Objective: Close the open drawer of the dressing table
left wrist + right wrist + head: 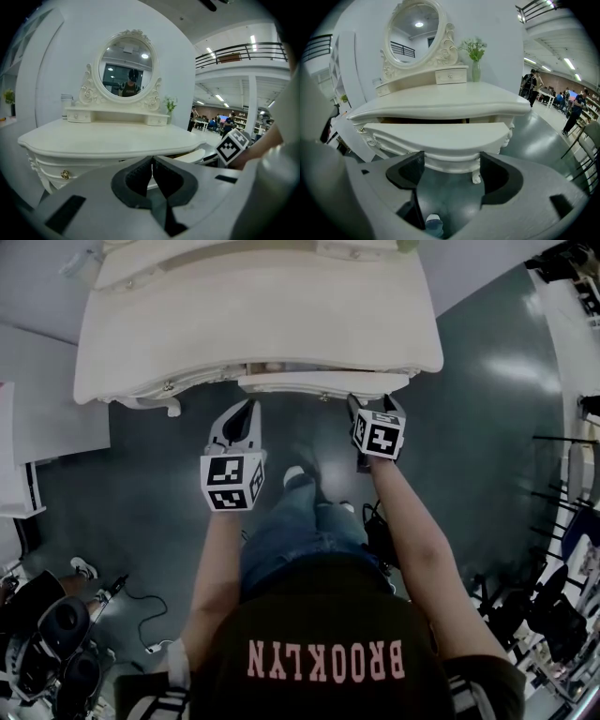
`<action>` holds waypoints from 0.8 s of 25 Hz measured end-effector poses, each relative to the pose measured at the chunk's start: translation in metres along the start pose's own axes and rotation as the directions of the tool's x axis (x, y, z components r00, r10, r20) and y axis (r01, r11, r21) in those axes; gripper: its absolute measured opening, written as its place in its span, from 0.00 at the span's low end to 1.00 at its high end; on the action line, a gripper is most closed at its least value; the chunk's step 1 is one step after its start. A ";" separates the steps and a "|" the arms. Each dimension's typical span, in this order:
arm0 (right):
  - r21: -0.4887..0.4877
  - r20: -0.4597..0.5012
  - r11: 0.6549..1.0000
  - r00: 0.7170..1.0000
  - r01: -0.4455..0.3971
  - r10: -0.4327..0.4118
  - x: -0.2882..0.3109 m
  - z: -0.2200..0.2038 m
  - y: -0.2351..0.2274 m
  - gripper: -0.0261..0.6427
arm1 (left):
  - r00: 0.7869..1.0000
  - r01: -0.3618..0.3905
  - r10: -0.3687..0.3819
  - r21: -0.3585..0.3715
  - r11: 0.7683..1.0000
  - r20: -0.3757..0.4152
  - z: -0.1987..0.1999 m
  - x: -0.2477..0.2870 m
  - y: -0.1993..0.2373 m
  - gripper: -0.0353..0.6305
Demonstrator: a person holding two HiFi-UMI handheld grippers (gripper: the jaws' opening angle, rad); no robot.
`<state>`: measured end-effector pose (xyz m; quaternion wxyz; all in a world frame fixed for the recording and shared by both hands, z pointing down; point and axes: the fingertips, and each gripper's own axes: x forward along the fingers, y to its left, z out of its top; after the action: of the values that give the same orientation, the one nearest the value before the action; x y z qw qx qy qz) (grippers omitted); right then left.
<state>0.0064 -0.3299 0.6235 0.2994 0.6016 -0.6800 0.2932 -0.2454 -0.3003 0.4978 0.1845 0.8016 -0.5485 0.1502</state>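
Drawer (436,136) stood open just ahead of the right hand-held gripper (451,168), jaws wide, empty; left hand-held gripper (152,165) narrowed shut, empty. We judged a square, centred push best.

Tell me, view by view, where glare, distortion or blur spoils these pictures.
Head view: a bright glare patch on the floor at right; the table bulges from lens distortion. Left gripper view: dark rounded corners, the shut left gripper soft up close, the mirror fairly sharp. Right gripper view: the same fisheye rim; the drawer is crisp, the open right gripper slightly soft.
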 end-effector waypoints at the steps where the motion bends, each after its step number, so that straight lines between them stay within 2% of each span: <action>1: 0.000 0.001 1.000 1.000 0.002 -0.002 0.001 0.002 0.000 0.58 | 1.000 0.000 0.000 0.000 1.000 0.000 -0.001 0.000 0.001 0.06; 13: 0.019 0.017 0.999 0.999 0.033 -0.033 0.017 0.019 0.001 0.58 | 1.000 0.010 -0.010 0.002 1.000 -0.019 -0.009 -0.002 0.014 0.06; 20: 0.040 0.045 0.998 0.998 0.041 -0.043 0.024 0.027 0.005 0.53 | 1.000 -0.008 0.008 -0.008 1.000 -0.028 -0.016 -0.008 0.025 0.06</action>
<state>-0.0020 -0.3656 0.6240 0.2779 0.6282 -0.6680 0.2860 -0.2717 -0.2947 0.5113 0.1948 0.7964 -0.5497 0.1600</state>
